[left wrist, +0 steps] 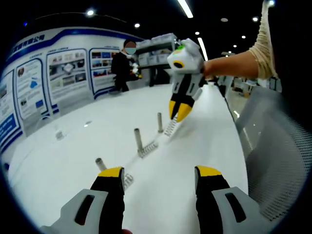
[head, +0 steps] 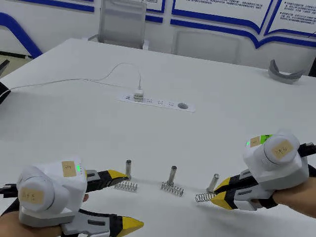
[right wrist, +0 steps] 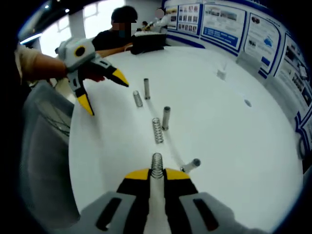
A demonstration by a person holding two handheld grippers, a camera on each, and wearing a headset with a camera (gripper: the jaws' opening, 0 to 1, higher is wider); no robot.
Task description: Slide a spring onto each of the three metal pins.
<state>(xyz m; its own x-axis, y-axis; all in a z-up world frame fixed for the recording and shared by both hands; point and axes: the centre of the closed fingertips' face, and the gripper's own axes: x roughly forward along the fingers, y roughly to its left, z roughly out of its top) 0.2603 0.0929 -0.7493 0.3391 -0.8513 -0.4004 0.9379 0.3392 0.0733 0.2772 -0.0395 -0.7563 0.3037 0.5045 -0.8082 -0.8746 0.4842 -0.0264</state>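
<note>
Three short metal pins stand upright in a row near the table's front edge: left pin point(head: 128, 168), middle pin point(head: 172, 175), right pin point(head: 213, 182). One spring point(head: 126, 186) lies by the left pin and a second spring point(head: 172, 188) by the middle one. My right gripper point(head: 217, 196) is shut on the end of the third spring point(head: 203, 197), low beside the right pin; the coil point(right wrist: 156, 165) sticks out between its yellow tips. My left gripper point(head: 126, 199) is open, its upper tip close to the left pin point(left wrist: 100, 164), with nothing between its jaws.
A white power strip point(head: 159, 102) with a plugged-in adapter and a cable lies mid-table. A grey chair point(head: 122, 22) stands at the far edge, and a grey curved piece point(head: 285, 74) sits at the back right. A person point(left wrist: 122, 68) stands in the background.
</note>
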